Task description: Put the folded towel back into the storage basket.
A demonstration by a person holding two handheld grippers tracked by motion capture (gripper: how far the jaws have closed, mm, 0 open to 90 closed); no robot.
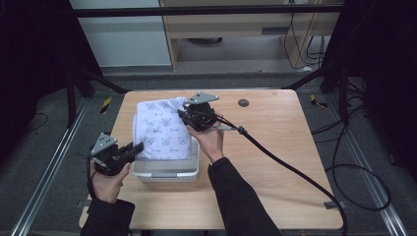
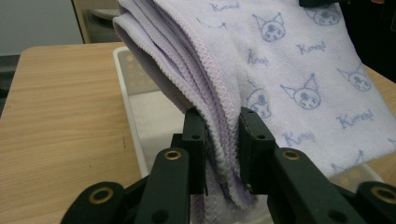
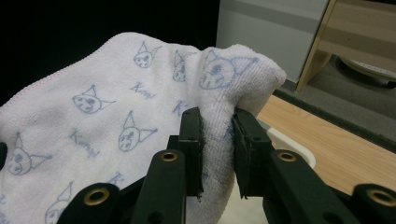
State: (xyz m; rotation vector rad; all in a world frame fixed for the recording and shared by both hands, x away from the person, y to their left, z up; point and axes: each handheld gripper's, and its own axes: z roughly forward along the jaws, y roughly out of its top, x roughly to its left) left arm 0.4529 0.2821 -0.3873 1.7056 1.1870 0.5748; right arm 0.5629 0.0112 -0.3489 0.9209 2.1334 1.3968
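Both grippers (image 1: 140,147) (image 1: 183,115) clamped on folded towel (image 1: 162,128), held over white basket (image 1: 167,172).

The folded towel (image 1: 162,129) is pale lilac-white, printed all over with blue cat faces and blue script. At its six o'clock, the basket (image 1: 167,173) is white. The grippers' jaws are black, the table (image 1: 275,162) light woodgrain.

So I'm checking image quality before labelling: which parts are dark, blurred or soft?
High view: surroundings dark, table evenly lit, slightly soft. Left gripper view: towel print sharp, near jaws softer. Right gripper view: black upper-left background, furniture behind blurred, towel weave sharp where the right hand-held gripper grips it.
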